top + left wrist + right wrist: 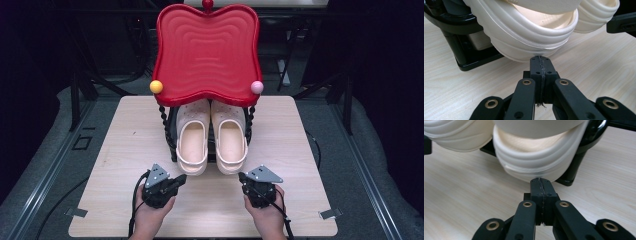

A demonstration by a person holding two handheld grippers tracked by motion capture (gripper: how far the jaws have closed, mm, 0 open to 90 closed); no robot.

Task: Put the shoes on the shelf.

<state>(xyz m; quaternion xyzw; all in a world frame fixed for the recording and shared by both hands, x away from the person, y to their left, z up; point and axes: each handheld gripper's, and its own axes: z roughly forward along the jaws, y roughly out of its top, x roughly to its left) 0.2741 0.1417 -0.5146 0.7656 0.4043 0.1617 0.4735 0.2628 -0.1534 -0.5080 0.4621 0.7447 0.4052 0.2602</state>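
Since the 2 cream clogs at the centre of the frame, under the red tray, look light, rubbery and smooth, the left gripper and right gripper, both closed and empty, would best pinch their thick heel rims.

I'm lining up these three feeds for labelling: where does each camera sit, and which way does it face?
High view: above the person's side, looking forward and down at the table, the clogs under the red tray, both hands.
Left gripper view: rides the left gripper, jaws shut, facing the left clog.
Right gripper view: rides the right gripper, jaws shut, facing the right clog.
Shared: both gripper views see both clogs.
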